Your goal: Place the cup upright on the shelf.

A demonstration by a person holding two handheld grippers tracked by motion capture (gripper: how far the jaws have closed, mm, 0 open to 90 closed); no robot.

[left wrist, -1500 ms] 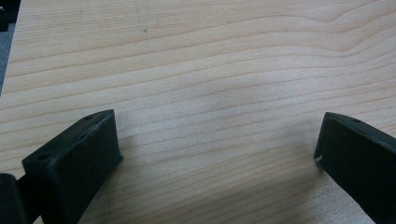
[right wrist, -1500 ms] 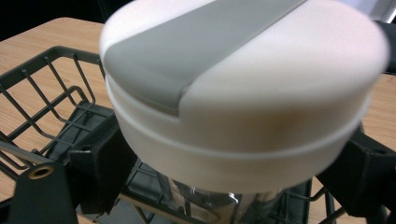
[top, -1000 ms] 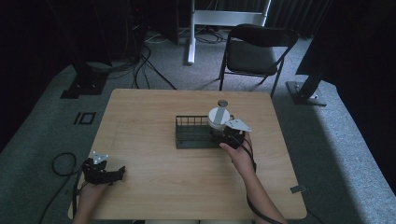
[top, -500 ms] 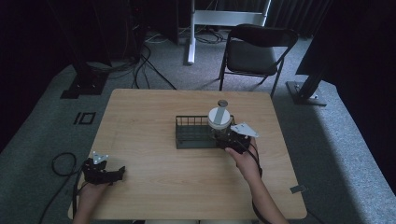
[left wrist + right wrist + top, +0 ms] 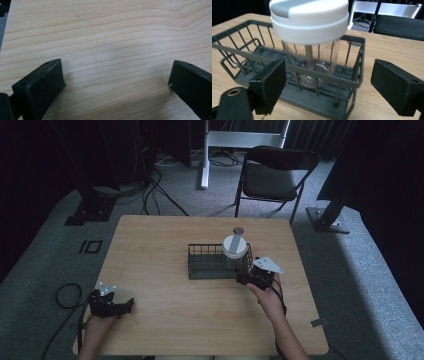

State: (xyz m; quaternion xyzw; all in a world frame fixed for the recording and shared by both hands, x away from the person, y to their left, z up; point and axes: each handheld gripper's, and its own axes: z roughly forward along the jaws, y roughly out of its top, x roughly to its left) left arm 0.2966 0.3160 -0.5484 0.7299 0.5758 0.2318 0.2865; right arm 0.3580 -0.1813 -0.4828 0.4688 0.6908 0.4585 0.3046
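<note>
Right gripper view: clear glass jar with white lid (image 5: 310, 37) stands upright in the dark green wire basket (image 5: 352, 82), straight ahead of the right claw (image 5: 329, 87), whose jaws are spread wide and empty. Left claw (image 5: 112, 304), also spread, rests well apart on the wooden counter (image 5: 165, 315).

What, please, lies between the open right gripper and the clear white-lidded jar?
In the right gripper view, the dark wire basket's near wall stands between the right gripper and the jar.

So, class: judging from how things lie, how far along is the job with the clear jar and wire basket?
Done: the clear white-lidded jar stands upright inside the dark green wire basket. In hand: nothing; the right gripper is open just outside the basket's wall, and the left gripper is open over the wooden table. Left: probably just moving the right gripper clear.
</note>
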